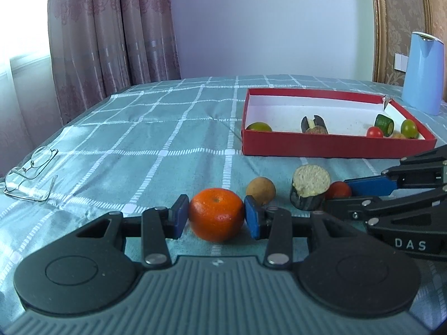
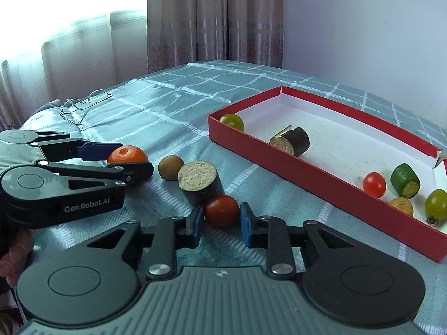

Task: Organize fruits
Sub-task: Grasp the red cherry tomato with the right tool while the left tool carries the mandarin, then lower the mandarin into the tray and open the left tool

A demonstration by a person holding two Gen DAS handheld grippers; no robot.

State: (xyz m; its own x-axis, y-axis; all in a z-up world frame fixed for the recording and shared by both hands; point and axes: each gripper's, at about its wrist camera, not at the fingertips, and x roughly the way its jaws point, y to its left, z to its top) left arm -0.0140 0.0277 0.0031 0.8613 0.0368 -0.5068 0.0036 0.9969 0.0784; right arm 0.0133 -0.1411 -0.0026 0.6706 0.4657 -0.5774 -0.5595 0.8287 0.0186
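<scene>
On the checked green cloth my left gripper [image 1: 216, 217] is shut on an orange tangerine [image 1: 216, 212], one blue pad on each side of it. Right of it lie a round brown fruit [image 1: 260, 190] and a cut dark eggplant piece [image 1: 310, 187]. My right gripper [image 2: 220, 224] is shut on a red cherry tomato [image 2: 221, 210] that rests against the eggplant piece [image 2: 199, 181]. The left gripper [image 2: 131, 159] also shows at the left in the right wrist view. Behind stands a red box [image 2: 307, 178] holding several fruit and vegetable pieces.
A pair of glasses [image 1: 30, 173] lies at the cloth's left edge. A tall blue jug [image 1: 423, 72] stands behind the box's right end. Curtains and a wall close off the back. A hand shows at the lower left of the right wrist view.
</scene>
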